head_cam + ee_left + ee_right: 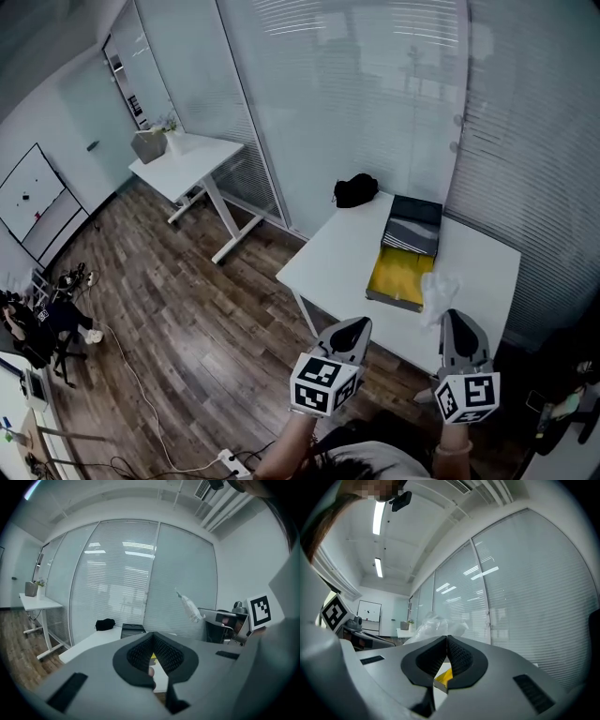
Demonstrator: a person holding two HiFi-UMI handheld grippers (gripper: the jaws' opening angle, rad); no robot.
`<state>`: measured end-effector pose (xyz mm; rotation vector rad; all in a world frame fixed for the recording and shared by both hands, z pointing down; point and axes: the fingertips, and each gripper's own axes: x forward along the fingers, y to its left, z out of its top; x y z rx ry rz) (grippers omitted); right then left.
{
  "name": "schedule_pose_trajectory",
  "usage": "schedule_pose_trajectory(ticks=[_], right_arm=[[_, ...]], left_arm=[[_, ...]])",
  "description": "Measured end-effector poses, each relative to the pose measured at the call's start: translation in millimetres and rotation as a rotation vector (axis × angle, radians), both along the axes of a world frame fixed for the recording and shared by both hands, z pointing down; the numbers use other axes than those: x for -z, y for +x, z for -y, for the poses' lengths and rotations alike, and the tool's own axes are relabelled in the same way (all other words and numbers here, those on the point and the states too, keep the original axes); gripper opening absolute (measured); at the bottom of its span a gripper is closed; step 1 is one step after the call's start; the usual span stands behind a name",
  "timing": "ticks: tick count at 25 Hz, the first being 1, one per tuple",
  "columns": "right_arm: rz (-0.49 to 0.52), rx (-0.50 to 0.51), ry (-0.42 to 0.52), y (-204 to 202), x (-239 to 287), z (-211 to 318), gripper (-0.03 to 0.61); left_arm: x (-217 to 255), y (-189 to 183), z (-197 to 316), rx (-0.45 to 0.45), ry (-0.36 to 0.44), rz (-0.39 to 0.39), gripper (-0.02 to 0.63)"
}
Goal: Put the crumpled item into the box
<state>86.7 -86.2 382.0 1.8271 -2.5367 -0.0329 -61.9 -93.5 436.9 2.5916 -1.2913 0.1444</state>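
Observation:
An open box point(401, 274) with a yellow inside and a black lid point(415, 225) lies on the white table point(342, 253). A crumpled white plastic item point(439, 292) hangs just off the box's right near corner, at the tip of my right gripper point(456, 319). In the right gripper view the jaws meet at their tips point(447, 639), with the crumpled plastic point(433, 624) bunched just beyond them. The left gripper view shows that item point(190, 605) dangling in the air. My left gripper point(356, 324) hovers at the table's near edge, shut with nothing in it point(152, 637).
A black bag point(355, 190) sits at the table's far left corner. Glass walls with blinds run behind the table. A second white desk point(187, 155) stands further left on the wooden floor. Cables lie on the floor at the lower left.

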Motion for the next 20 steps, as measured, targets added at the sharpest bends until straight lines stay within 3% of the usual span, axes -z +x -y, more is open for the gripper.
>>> schedule_pose_trajectory(ticks=[20], right_arm=[[-0.056,0.046,-0.061,26,-22,121,0.028]], left_arm=[[-6,37,115,0.002,-0.017,0.023,0.015]])
